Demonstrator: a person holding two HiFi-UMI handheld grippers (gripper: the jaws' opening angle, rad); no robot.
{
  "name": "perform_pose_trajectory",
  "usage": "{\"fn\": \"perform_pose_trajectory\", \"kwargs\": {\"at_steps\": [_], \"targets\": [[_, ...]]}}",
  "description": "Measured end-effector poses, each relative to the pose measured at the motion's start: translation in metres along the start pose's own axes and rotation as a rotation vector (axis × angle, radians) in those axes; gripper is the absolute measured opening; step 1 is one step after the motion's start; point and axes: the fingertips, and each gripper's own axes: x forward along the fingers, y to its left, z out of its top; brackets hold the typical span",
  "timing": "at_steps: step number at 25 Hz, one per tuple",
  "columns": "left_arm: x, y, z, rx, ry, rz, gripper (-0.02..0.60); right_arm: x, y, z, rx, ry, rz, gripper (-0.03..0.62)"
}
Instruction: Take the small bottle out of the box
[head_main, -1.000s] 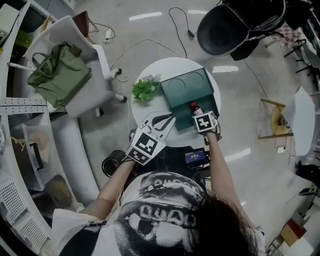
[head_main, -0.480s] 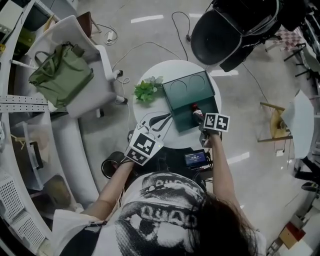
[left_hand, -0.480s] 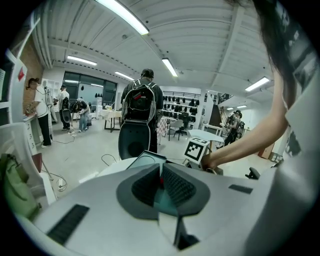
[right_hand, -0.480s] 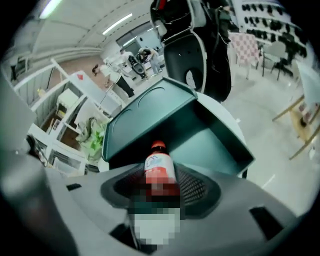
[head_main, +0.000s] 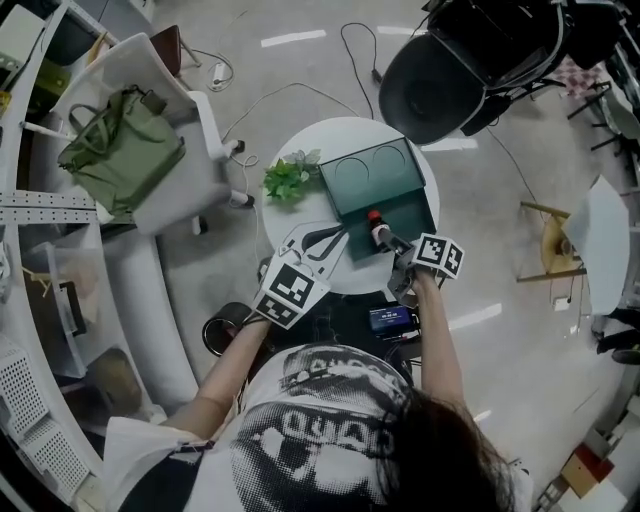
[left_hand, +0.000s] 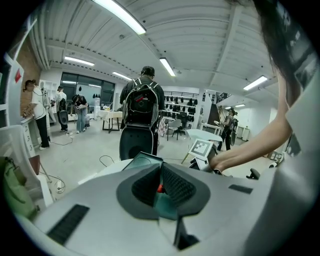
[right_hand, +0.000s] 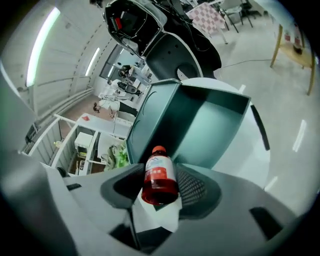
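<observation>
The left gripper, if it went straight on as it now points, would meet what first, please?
Probably the green box, seen between the left gripper's claw tips; depth is unclear.

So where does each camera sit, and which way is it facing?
Head view: on the person's head, facing steeply down at table and green box; hair, forearms, left gripper, right gripper show.
Left gripper view: on that gripper, facing across the table; its jaws and the right forearm show.
Right gripper view: on that gripper, facing into the box; its jaws grip the small bottle.
Shared: all show the box.
</observation>
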Motion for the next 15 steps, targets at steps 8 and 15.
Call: {"fn": "perform_pose_trajectory", "kwargs": {"at_steps": [8,15], "targets": [[0.005,-0.017,0.005,-0.014,0.009,0.064,0.026,-0.017,0.025,0.004,0.101,-0.017,0.196,0.209],[0.011,-0.035,0.016,-0.063,-0.003,0.181,0.026,-0.037,0.056,0.011,0.082,0.044,0.387,0.209]]}}
